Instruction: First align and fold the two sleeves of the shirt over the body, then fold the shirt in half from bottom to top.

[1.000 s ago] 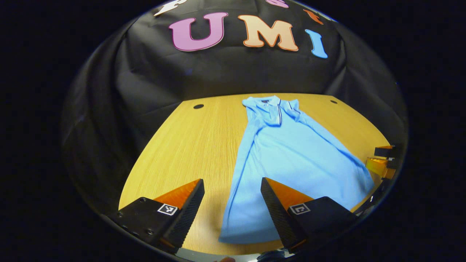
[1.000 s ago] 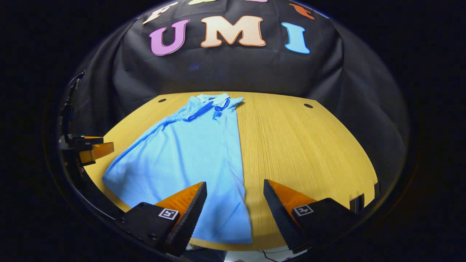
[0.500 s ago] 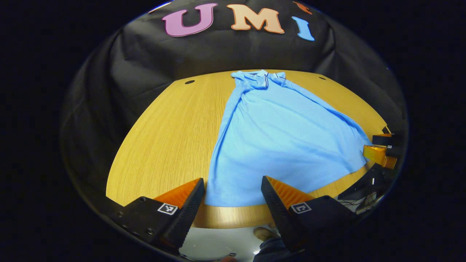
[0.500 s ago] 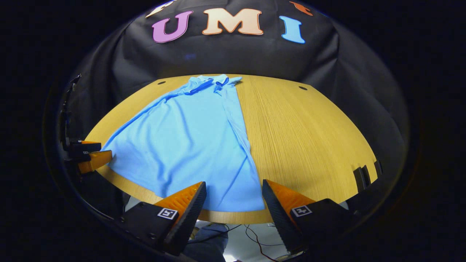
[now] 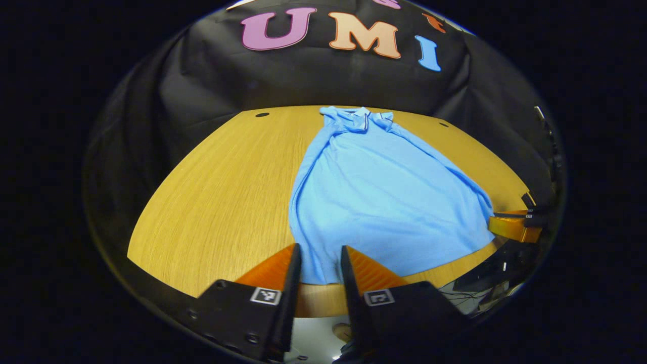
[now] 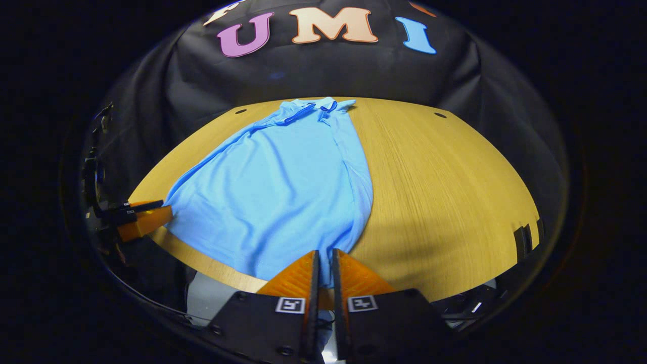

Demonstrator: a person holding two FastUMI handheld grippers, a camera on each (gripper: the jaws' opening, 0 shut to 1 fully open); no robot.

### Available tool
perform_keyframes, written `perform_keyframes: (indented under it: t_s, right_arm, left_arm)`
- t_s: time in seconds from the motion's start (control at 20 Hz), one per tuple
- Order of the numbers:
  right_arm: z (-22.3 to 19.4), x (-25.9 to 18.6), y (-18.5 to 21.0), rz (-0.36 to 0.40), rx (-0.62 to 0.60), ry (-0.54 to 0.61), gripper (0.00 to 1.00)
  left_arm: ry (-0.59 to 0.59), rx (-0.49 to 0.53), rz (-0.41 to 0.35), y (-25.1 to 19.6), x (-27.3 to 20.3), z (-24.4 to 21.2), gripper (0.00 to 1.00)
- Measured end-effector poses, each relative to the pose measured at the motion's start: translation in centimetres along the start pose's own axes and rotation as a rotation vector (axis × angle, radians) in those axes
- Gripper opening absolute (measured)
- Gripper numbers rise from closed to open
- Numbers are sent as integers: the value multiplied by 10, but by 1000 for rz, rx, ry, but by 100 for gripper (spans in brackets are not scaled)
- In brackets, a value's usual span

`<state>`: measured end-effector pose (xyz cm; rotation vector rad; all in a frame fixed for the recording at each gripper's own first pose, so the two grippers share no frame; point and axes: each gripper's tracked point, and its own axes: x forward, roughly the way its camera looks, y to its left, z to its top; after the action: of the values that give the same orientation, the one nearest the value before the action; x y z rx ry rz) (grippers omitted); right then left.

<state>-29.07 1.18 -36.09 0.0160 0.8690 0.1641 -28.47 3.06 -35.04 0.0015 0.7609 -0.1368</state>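
Wood-grain surface (image 5: 217, 192) w/ rounded near edge, two small dark holes (image 5: 262, 115) near far corners. Light blue shirt (image 5: 384, 197) lies directly on it — collar (image 5: 361, 117) toward far edge, hem at near edge, fabric mostly flat w/ slight ripples — rest bare wood.

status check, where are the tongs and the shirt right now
Left tongs closing on hem. Right tongs shut on blue polo shirt hem. Sleeves folded in. Wooden table unobstructed.

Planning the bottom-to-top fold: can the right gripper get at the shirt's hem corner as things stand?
Probably yes: the right gripper already sits at the shirt hem by the table edge, jaws nearly closed around the fabric, nothing blocking.
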Motion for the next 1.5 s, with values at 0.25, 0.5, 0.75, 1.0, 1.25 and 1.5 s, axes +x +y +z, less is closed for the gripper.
perform_keyframes:
  t_s: [0.25, 0.5, 0.75, 1.0, 1.25, 1.5]
  right_arm:
    - [2, 3, 4, 4, 73, 31, 3]
    - [36, -4, 6, 0, 71, -44, 3]
    - [90, -6, -1, 9, 98, -124, 2]
    - [160, 18, -16, 38, 142, -175, 2]
    - [242, 63, -29, 75, 166, -235, 2]
    - [324, 117, -43, 91, 205, -299, 2]
  left_arm:
    - [19, -77, -31, -6, 1, 3, 0]
    - [85, -47, -48, -5, -2, 11, 0]
    - [-29, -54, -89, -11, 0, 77, 0]
    - [-44, -18, -85, -16, 26, 134, 2]
    - [-64, 4, -15, -5, 75, 203, 0]
    - [-85, -18, 10, 6, 130, 265, 0]
